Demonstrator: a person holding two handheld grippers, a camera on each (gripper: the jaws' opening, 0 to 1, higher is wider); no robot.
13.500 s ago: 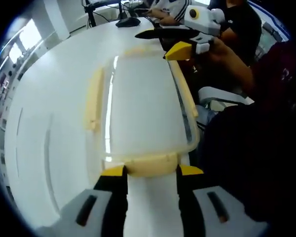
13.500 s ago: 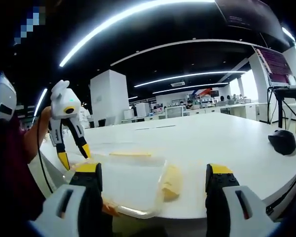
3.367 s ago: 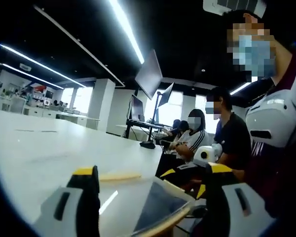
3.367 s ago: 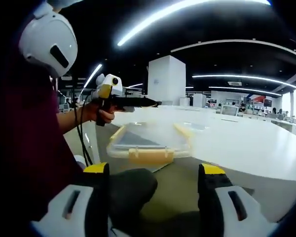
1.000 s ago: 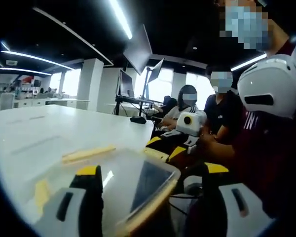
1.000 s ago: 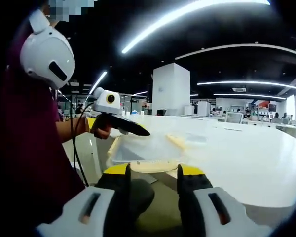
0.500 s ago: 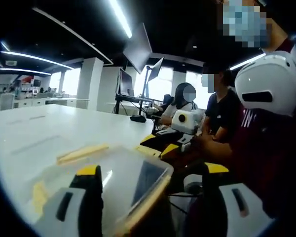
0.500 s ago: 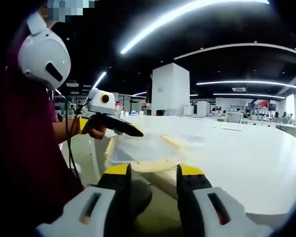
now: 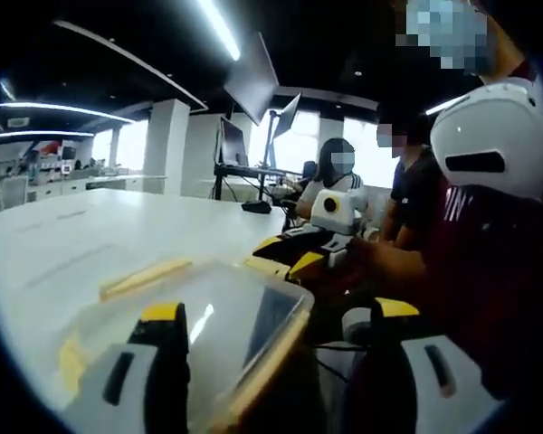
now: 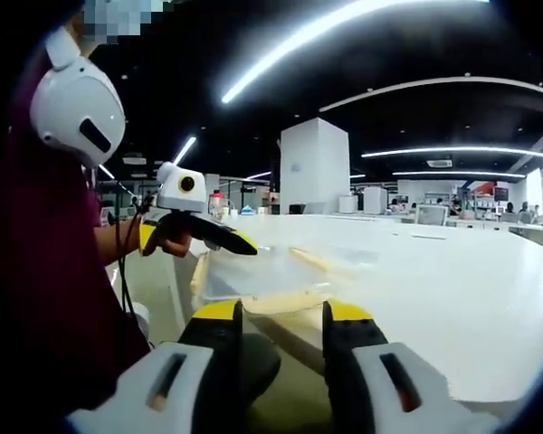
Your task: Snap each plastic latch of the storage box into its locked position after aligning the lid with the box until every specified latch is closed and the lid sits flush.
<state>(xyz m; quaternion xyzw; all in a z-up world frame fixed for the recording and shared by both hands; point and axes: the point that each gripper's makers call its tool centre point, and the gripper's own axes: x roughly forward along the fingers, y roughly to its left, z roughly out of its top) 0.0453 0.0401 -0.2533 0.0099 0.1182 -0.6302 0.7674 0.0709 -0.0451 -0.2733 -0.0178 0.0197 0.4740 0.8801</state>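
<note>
narrowed since 3.4 s ago: right claw [image 10: 279, 318], near latch [image 10: 281, 301]; storage box [image 10: 262, 271] runs lengthwise away (left claw [image 9: 276, 312] apart).

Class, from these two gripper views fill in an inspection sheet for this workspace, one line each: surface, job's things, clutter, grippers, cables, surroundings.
Surface: white table, the box at its near edge.
Job's things: clear storage box with lid on; yellow latches along its sides; whether they are locked cannot be told.
Clutter: nothing seen near the box.
Grippers: left gripper over the box's far end, jaws together; right gripper at the near latch, jaws narrowly apart.
Cables: dark cable hanging from the left gripper's handle.
Surroundings: open office, ceiling strip lights, monitors, seated people.
</note>
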